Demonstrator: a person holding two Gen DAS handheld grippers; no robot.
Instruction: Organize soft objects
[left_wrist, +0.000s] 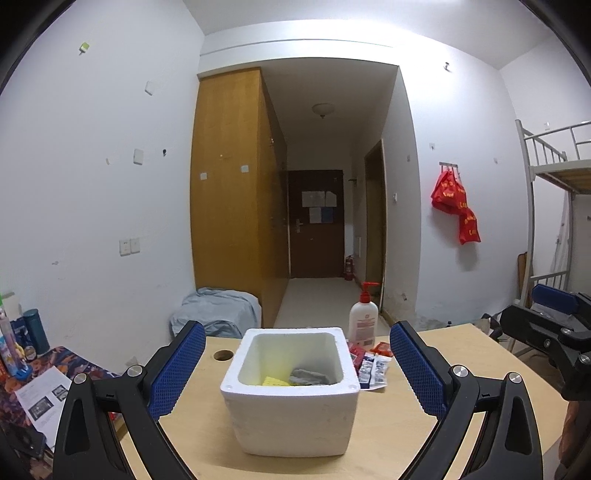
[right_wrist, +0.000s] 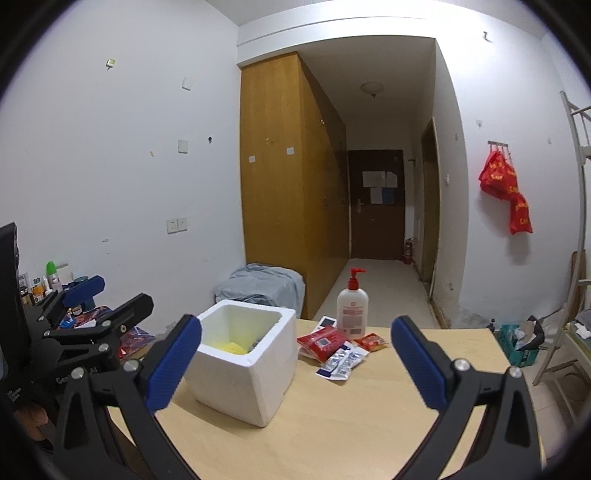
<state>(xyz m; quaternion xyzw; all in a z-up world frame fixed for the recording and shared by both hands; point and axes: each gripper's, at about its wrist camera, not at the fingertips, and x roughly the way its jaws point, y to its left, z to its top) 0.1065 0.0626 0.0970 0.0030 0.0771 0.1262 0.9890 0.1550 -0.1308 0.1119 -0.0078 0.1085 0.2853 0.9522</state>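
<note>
A white foam box (left_wrist: 291, 410) stands on the light wood table (left_wrist: 480, 373); it also shows in the right wrist view (right_wrist: 240, 376). Inside lie a yellow sponge (left_wrist: 275, 381) and a grey cloth (left_wrist: 308, 376). My left gripper (left_wrist: 297, 369) is open and empty, held in front of the box. My right gripper (right_wrist: 295, 362) is open and empty above the table, to the right of the box. Red and blue-white soft packets (right_wrist: 334, 350) lie on the table beside the box.
A white pump bottle (right_wrist: 352, 306) with a red top stands behind the packets. A cable hole (left_wrist: 223, 355) is in the table's left rear. A cluttered side table (left_wrist: 26, 369) is on the left. A bunk bed (left_wrist: 554, 184) stands at right.
</note>
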